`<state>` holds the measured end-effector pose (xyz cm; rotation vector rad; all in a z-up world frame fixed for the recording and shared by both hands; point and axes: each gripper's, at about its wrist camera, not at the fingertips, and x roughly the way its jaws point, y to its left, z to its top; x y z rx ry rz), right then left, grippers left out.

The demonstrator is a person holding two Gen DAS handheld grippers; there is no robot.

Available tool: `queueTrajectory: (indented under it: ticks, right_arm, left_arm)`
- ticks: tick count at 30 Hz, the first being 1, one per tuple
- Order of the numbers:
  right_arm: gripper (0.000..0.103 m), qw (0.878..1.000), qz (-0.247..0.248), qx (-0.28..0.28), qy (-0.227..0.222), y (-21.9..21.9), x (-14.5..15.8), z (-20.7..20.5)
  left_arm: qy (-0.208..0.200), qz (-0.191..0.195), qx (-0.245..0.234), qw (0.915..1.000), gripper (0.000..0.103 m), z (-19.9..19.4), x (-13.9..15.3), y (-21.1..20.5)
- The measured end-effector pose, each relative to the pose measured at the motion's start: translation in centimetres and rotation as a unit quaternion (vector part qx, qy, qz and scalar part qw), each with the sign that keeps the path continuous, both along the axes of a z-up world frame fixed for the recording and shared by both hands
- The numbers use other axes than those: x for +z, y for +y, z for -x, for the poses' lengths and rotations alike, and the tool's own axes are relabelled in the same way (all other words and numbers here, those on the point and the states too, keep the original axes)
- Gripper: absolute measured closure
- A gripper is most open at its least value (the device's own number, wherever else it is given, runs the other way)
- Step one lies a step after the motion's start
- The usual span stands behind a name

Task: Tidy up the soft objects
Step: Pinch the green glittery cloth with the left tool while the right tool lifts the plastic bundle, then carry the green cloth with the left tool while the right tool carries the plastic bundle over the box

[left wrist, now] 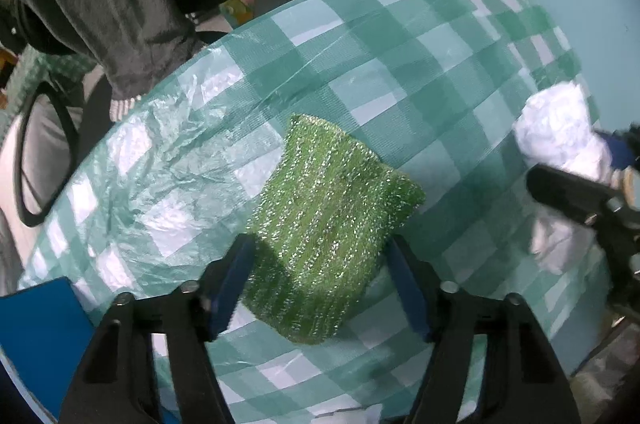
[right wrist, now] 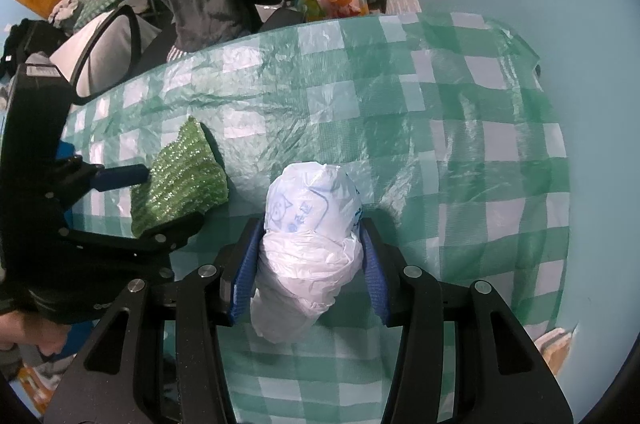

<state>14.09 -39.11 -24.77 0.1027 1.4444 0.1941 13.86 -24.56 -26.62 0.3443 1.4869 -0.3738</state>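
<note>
Already we hold the white bag (right wrist: 306, 248) clamped in our right gripper (right wrist: 308, 260) above the checked cloth (right wrist: 440, 128); our left gripper (left wrist: 320, 288) brackets the green scrubber (left wrist: 328, 224), not visibly squeezing; nothing's sorted yet.

A thin, crinkled plastic sheet (left wrist: 400, 64) in a green and white check covers the counter, glossy where light catches its creases. At centre frame lies a green knitted scrubber (left wrist: 332, 224), rough and glittering with metallic thread. The white bundle (right wrist: 308, 248) is wrinkled, semi-gloss plastic film printed in blue. Each claw has matt black plastic arms, ribbed blue pads (right wrist: 248, 272) and shiny metal pins.
</note>
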Motion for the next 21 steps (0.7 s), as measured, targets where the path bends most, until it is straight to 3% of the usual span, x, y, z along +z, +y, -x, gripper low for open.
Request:
queueTrajectory:
  ticks: [3, 7, 10, 21]
  right_arm:
    - [0.055, 1.0, 0.0, 0.001, -0.002, 0.1, 0.2, 0.1]
    - [0.055, 1.0, 0.001, 0.007, -0.005, 0.1, 0.4, 0.3]
    - [0.055, 1.0, 0.002, 0.012, -0.006, 0.3, 0.5, 0.4]
    - [0.055, 0.999, 0.008, 0.04, -0.023, 1.7, 1.6, 0.8]
  left_arm:
    - [-0.018, -0.02, -0.013, 0.9996, 0.049, 0.5, 0.1, -0.2]
    - [-0.026, -0.023, -0.001, 0.9994, 0.072, 0.7, 0.6, 0.3]
    - [-0.025, -0.013, 0.018, 0.9994, 0.081, 0.5, 1.0, 1.0]
    - [-0.047, 0.015, 0.055, 0.9973, 0.084, 1.3, 3.1, 3.2]
